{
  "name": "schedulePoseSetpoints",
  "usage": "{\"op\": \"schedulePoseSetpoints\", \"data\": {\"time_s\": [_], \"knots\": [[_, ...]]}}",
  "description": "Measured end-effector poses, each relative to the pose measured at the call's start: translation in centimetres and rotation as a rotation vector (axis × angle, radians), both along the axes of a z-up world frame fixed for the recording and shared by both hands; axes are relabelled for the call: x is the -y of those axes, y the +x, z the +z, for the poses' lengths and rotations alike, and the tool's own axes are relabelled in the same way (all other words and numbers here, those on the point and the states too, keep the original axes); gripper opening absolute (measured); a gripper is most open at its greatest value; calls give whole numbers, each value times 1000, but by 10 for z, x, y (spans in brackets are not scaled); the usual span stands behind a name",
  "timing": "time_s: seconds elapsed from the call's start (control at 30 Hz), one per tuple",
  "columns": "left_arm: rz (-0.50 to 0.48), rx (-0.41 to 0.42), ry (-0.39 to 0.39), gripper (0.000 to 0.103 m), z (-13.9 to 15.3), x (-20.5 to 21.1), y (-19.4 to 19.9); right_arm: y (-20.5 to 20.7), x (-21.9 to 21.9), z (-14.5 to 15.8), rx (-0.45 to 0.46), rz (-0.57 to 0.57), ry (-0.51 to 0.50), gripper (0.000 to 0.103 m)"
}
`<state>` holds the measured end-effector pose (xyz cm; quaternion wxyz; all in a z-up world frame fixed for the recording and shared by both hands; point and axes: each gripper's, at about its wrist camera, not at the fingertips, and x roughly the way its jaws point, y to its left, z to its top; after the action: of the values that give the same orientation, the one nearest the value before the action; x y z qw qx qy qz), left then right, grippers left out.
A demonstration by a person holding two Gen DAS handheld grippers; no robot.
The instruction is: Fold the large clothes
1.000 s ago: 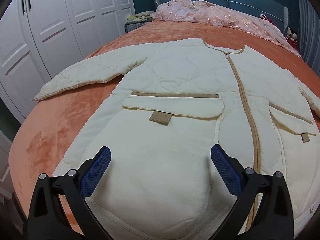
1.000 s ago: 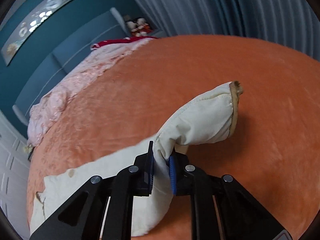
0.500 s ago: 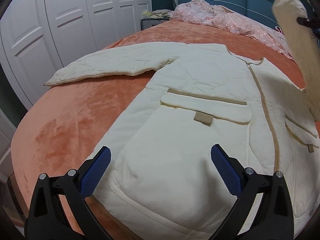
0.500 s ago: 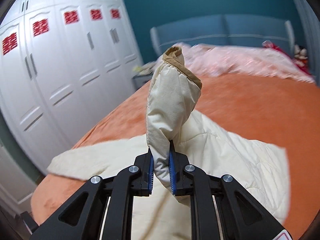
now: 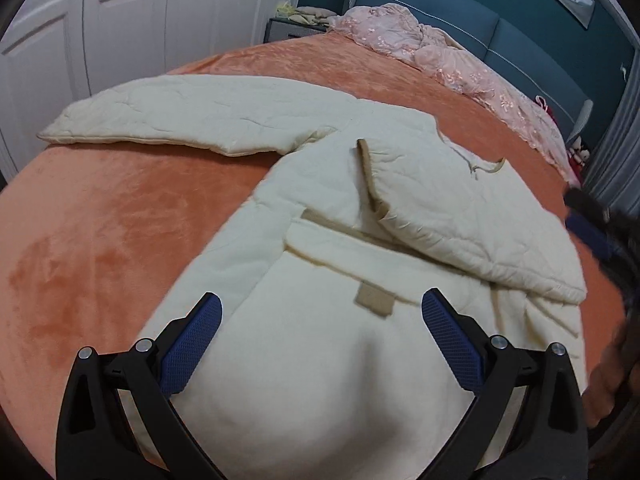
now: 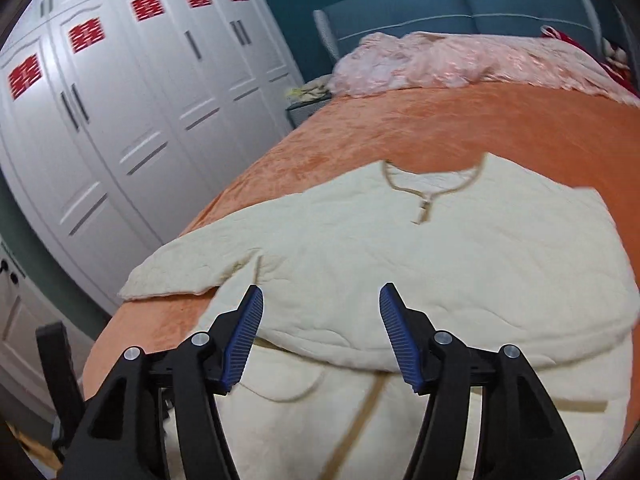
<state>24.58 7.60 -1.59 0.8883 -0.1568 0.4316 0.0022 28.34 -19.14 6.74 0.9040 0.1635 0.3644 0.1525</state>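
Note:
A cream quilted jacket (image 5: 320, 360) with tan trim lies flat on the orange bed (image 5: 100, 240). Its right sleeve (image 5: 460, 216) is folded across the chest, cuff toward the middle. Its left sleeve (image 5: 180, 116) lies stretched out to the left. My left gripper (image 5: 320, 336) is open and empty over the jacket's lower front, near the pocket flap. My right gripper (image 6: 320, 336) is open and empty just above the folded sleeve (image 6: 400, 280); the jacket's collar (image 6: 428, 188) lies beyond it. The right gripper also shows blurred in the left wrist view (image 5: 592, 228).
White wardrobe doors (image 6: 120, 120) stand along the bed's left side. A pink quilt (image 5: 440, 52) is heaped at the blue headboard (image 6: 440, 12). A small dark nightstand (image 6: 308, 104) sits beside the bed. Bare orange bedspread (image 6: 440, 120) surrounds the jacket.
My right gripper carried the right sleeve up and over the chest, laid it down and opened. My left gripper stayed open and swung to the left.

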Motion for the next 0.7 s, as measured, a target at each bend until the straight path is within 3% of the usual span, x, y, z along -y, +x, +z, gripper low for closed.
{"op": "schedulePoseSetpoints", "data": {"time_s": [0.13,0.3,0.4,0.43,0.47,0.5,0.53,0.63,0.7], "knots": [[25,-18,-162,98,-4,12,43,-17,90,-34,-107,-209,50,60],[47,-86,-268,98,-23,27,85,-34,165,-63,-179,-390,126,61],[84,-117,-269,94,-33,31,96,-32,186,-78,-211,-444,222,61],[79,-110,-256,79,-31,33,98,-30,194,-86,-223,-464,258,61],[57,-110,-258,53,-29,35,103,-28,201,-92,-233,-489,284,61],[36,-122,-265,44,-29,37,106,-26,206,-97,-234,-504,307,61],[39,-132,-251,27,-28,38,109,-22,213,-101,-234,-517,338,61],[7,-96,-223,10,-15,38,118,-5,226,-108,-227,-548,424,55],[-2,-57,-183,9,-2,38,122,5,230,-106,-226,-560,441,24]]}}
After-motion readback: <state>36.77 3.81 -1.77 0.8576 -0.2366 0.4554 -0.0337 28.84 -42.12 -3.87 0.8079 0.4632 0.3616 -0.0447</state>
